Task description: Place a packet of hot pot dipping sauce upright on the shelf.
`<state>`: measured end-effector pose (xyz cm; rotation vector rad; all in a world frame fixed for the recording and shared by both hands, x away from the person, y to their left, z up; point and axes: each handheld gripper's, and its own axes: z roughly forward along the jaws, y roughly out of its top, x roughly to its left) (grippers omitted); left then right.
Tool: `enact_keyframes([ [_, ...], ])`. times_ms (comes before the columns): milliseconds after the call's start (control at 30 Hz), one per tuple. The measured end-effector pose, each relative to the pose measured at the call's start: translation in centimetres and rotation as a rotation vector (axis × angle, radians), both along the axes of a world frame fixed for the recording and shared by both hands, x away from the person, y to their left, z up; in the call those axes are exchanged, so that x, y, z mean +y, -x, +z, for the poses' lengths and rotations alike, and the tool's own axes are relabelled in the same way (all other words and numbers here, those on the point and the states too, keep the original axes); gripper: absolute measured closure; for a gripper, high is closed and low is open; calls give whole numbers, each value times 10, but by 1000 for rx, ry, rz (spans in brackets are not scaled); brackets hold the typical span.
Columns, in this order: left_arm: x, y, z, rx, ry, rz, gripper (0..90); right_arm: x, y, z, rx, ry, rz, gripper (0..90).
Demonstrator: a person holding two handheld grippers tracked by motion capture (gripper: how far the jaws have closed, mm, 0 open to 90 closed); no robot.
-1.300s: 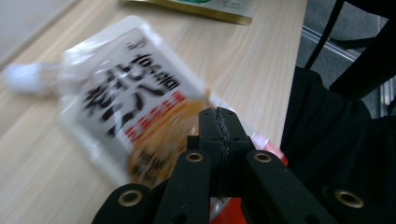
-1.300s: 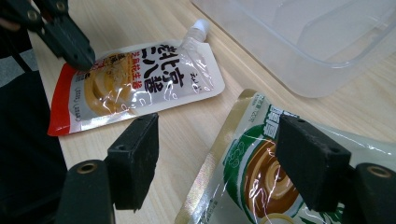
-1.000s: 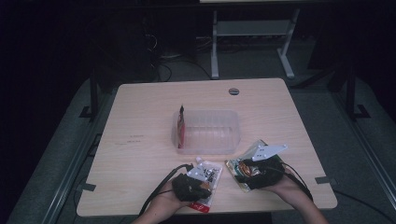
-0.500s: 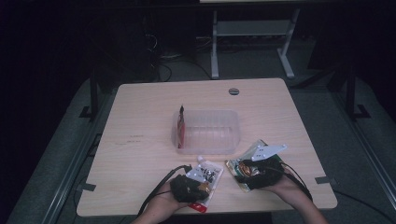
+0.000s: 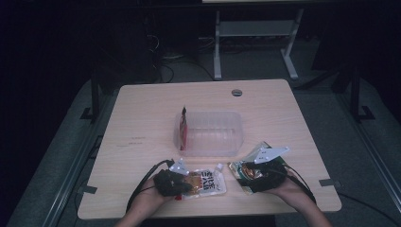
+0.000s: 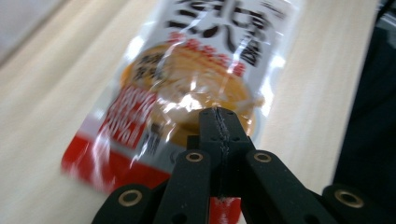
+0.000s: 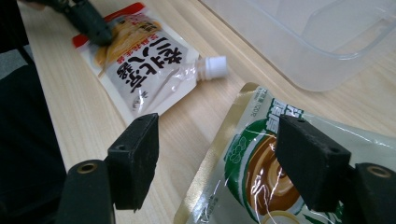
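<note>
In the left gripper view the left tool [image 6: 219,116] rises from the bottom centre with its jaws pressed together, tips lying over the red-and-white spouted pouch [image 6: 187,93]; whether any film is pinched between them cannot be told, since the pouch is blurred and its lower edge is covered by the jaws. In the high view this tool [image 5: 182,182] sits at lower centre-left over the same pouch [image 5: 208,182].

In the right gripper view the right tool [image 7: 224,158] has its jaws standing well apart in the lower half of the frame, with the green pouch [image 7: 261,172] lying on the worktop [image 7: 60,84] between them, neither pad pressing on it; the frame's bottom edge cuts the pouch off. The spouted pouch lies at upper left, its white cap [image 7: 212,66] pointing right. A clear plastic tub [image 7: 317,42] fills the upper right, cropped by the frame.
</note>
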<state>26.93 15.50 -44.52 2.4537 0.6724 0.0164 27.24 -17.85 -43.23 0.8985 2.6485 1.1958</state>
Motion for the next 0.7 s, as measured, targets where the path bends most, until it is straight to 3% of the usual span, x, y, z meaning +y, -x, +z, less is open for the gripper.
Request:
enact_keyframes([
  [233,5,-4,1,11,11,-3,896,1,3,0,4,-24,-18,305],
  [300,5,-4,2,8,19,3,894,2,4,0,11,-20,-20,345],
  [400,10,-9,7,-23,3,-7,893,4,7,0,31,-14,-6,389],
  [533,16,-13,11,-41,0,32,894,11,8,1,81,-7,-1,394],
  [700,25,-18,9,-34,-20,52,894,18,7,-2,111,-1,7,383],
])
